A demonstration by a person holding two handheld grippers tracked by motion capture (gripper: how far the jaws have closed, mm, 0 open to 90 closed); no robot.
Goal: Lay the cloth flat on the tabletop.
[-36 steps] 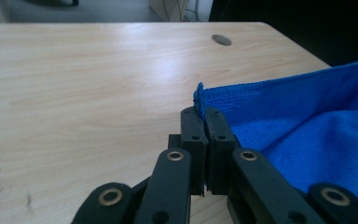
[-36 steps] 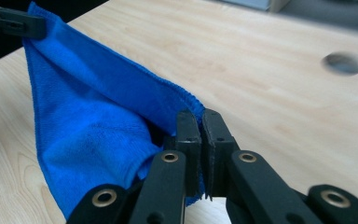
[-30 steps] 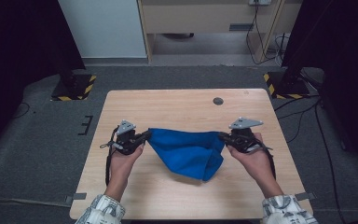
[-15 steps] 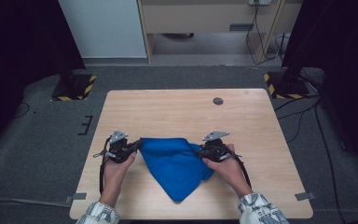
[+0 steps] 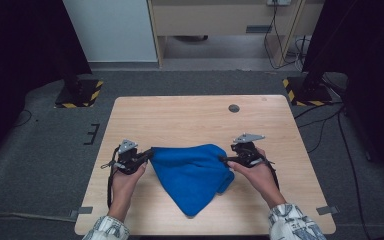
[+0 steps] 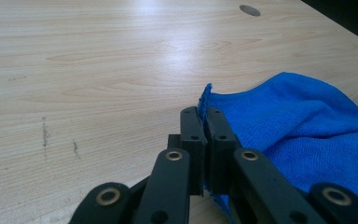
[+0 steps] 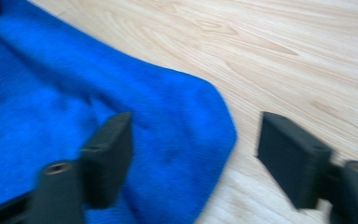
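Cloth [image 5: 192, 172] bright blue; table [image 5: 180, 117] pale wood grain; fingers [image 6: 193, 135] black; sleeves [image 5: 292, 222] plaid.

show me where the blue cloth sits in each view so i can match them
High view: blue cloth lies centre-low on the table, between both grippers.
Left gripper view: at right, its corner pinched in the shut jaws.
Right gripper view: at left, under the open jaws.
Shared landmark: the table's dark round hole, seen in all three.

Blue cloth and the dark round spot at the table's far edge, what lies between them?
Bare wood. In the high view, nothing sits on the table between the blue cloth and the dark round spot.
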